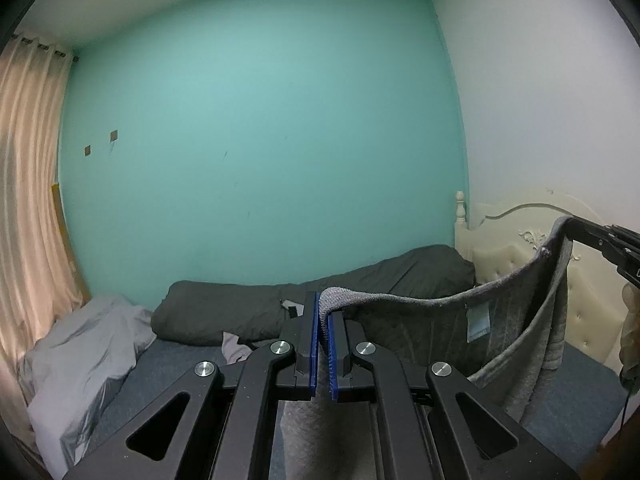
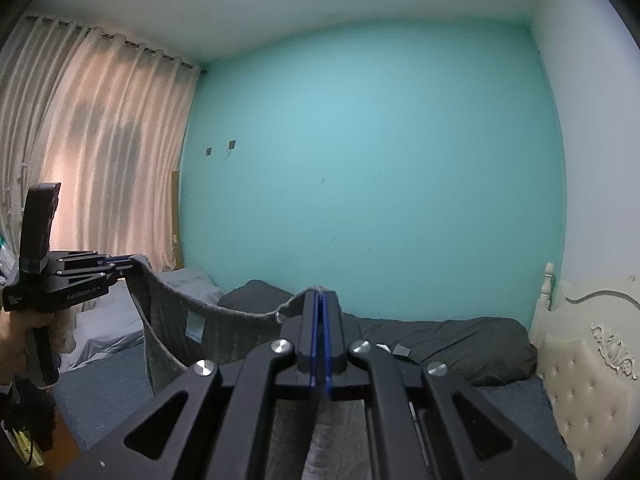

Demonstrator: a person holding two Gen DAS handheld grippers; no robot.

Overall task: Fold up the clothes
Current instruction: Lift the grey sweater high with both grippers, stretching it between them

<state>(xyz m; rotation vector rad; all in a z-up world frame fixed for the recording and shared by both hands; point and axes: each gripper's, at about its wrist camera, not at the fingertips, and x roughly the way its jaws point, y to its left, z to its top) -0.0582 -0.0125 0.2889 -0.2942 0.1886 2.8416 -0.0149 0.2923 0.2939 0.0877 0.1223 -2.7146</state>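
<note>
A grey knitted garment [image 1: 432, 332] hangs in the air above the bed, stretched between both grippers, with a pale blue label [image 1: 478, 322] on its inner side. My left gripper [image 1: 323, 304] is shut on one top corner, the cloth pinched between its blue pads. My right gripper [image 2: 321, 300] is shut on the other top corner. In the left wrist view the right gripper [image 1: 568, 222] appears at the far right holding its corner high. The right wrist view shows the left gripper [image 2: 130, 262] at the left, a hand [image 2: 16, 336] around its handle, and the garment [image 2: 224, 328] sagging between.
Below lies a bed with a blue sheet [image 1: 180, 364]. A dark rolled duvet [image 1: 320, 300] runs along the teal wall, a grey pillow [image 1: 80, 356] sits at the left. A cream tufted headboard [image 2: 592, 352] stands at the right. Curtains [image 2: 100, 152] hang at the left.
</note>
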